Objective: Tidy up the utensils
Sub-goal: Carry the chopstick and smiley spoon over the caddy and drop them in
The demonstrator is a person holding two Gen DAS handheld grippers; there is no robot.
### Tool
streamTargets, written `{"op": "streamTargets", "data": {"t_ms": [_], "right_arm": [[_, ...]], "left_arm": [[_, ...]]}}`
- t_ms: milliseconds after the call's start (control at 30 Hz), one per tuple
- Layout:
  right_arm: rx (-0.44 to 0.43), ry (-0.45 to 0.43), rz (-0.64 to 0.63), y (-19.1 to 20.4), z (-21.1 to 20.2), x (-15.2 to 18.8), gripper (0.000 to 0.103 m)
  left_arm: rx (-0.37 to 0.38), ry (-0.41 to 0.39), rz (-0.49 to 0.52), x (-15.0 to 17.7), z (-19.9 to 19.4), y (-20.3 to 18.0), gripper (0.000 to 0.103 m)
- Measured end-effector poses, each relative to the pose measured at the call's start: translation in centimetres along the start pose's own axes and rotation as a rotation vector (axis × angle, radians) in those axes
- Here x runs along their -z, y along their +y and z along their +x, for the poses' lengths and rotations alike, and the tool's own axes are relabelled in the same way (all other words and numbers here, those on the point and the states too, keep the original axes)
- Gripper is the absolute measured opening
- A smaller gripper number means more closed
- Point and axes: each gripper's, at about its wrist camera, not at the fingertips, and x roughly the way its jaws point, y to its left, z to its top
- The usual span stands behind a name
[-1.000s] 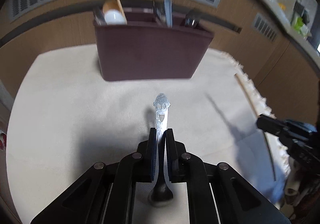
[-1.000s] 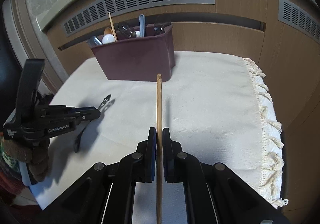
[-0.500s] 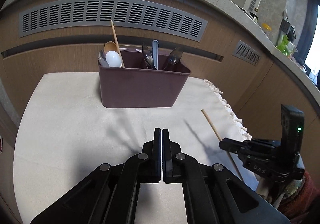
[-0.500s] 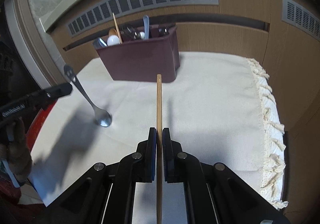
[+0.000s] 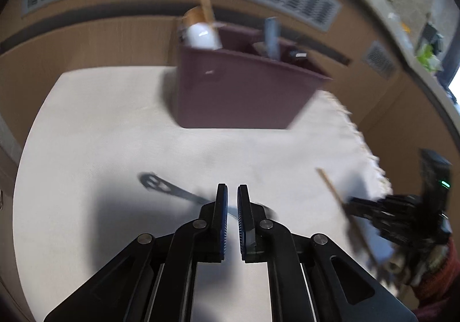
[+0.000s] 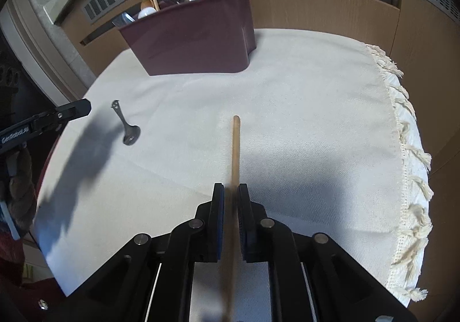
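My left view is motion-blurred; my left gripper (image 5: 232, 192) is parting, empty, the spoon (image 6: 126, 126) lying beneath; my right gripper (image 6: 231, 192) loosens around the chopstick (image 6: 235, 149); cream-clothed desk (image 6: 316, 109), maroon caddy (image 6: 195, 43) far, vented wood panelling behind.

Black tongs (image 5: 232, 192), blue pads (image 6: 219, 218), silver pivot screws.

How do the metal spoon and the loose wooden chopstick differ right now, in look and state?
The metal spoon is short, dark and shiny with a cut-out handle end; the wooden chopstick is long, plain and tan. The spoon lies free on the cloth, outside the left gripper; the chopstick sits between the right gripper's opening jaws. Both remain outside the maroon caddy.
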Motion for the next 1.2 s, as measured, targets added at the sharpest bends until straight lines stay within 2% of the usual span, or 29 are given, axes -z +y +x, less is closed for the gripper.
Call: {"op": "streamTargets", "data": {"t_ms": [133, 233, 333, 467, 567, 633, 733, 833, 933, 1067, 1200], "right_arm": [[-0.018, -0.024, -0.016, 0.7, -0.5, -0.2, 0.010], [-0.015, -0.037, -0.035, 1.0, -1.1, -0.2, 0.010], [-0.004, -0.041, -0.036, 0.7, -1.7, 0.0, 0.010], [0.003, -0.049, -0.041, -0.4, -2.4, 0.6, 0.010], [0.018, -0.051, -0.047, -0.7, -2.6, 0.6, 0.010], [0.012, -0.057, -0.046, -0.7, -2.7, 0.6, 0.010], [-0.008, -0.068, -0.048, -0.1, -2.6, 0.5, 0.010], [-0.011, -0.073, -0.053, 0.5, -2.5, 0.6, 0.010], [0.011, -0.076, -0.073, 1.0, -2.5, 1.0, 0.011], [0.060, -0.080, -0.113, 1.0, -2.7, 1.2, 0.011], [0.051, -0.057, -0.127, 1.0, -1.8, 0.3, 0.011]], "left_arm": [[0.030, 0.029, -0.050, -2.3, 3.0, 3.1, 0.009], [0.052, 0.106, -0.076, -2.7, 4.8, 4.7, 0.009], [0.108, 0.139, -0.106, -1.5, 3.8, 5.6, 0.009], [0.190, 0.198, -0.118, 2.5, 1.4, 5.7, 0.009], [0.221, 0.229, -0.048, 4.8, -0.4, 4.2, 0.018], [0.190, 0.225, 0.042, 5.7, -1.1, 2.3, 0.032], [0.084, 0.198, 0.141, 5.4, -0.5, -0.7, 0.042], [0.002, 0.161, 0.159, 3.8, 1.1, -2.1, 0.042], [-0.047, 0.150, 0.180, 2.1, 2.9, -3.0, 0.042], [-0.129, 0.164, 0.283, 1.2, 4.3, -4.0, 0.042], [-0.145, 0.168, 0.280, 1.2, 4.1, -4.4, 0.039]]}}
